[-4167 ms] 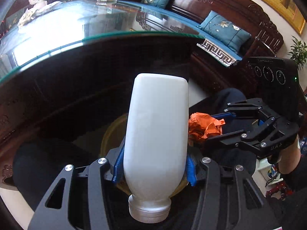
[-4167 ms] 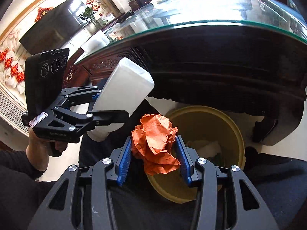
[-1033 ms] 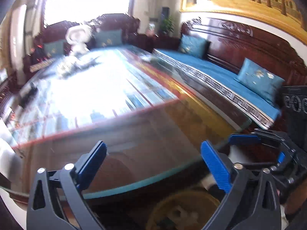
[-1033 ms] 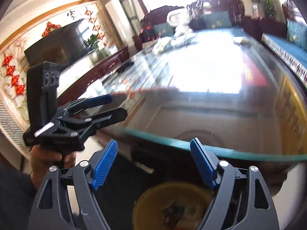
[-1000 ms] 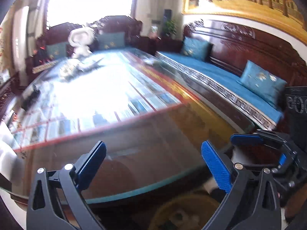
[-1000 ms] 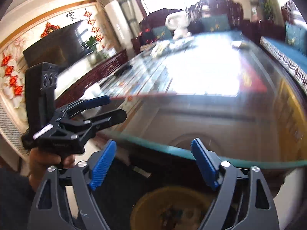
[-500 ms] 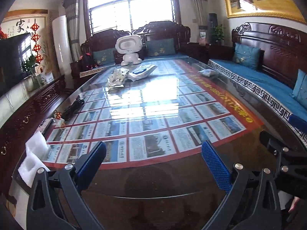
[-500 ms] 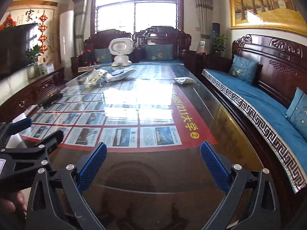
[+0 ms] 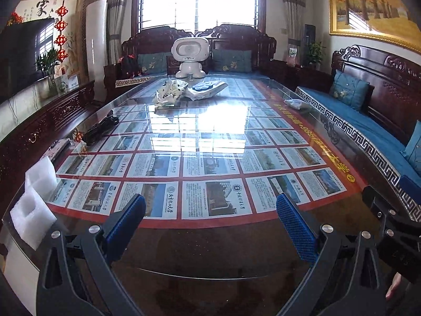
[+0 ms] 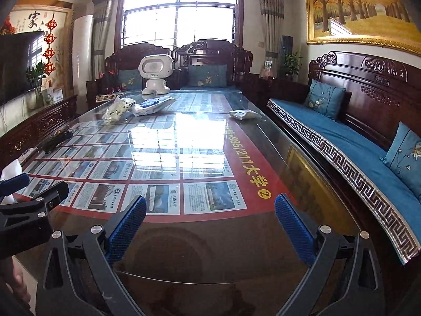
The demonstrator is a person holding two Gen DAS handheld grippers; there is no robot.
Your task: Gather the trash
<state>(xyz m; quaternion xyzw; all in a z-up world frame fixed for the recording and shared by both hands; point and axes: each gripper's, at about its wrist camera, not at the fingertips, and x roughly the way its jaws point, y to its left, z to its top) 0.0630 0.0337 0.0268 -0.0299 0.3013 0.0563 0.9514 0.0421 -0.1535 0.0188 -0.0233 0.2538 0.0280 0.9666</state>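
Observation:
My left gripper hangs open and empty over the near end of a long glass-topped table. My right gripper is open and empty too, beside it on the right. White foam pieces lie at the table's near left edge. Far down the table are a crumpled white plastic bag and a flat white-and-blue package. A small pale packet rests by the right edge.
A white toy robot stands at the table's far end. A black object lies near the left edge. A carved sofa with blue cushions runs along the right, and a dark cabinet along the left.
Both grippers let go of the white bottle and the orange paper and stand open. Both views swung up from the yellow bin below the table edge to the table top.

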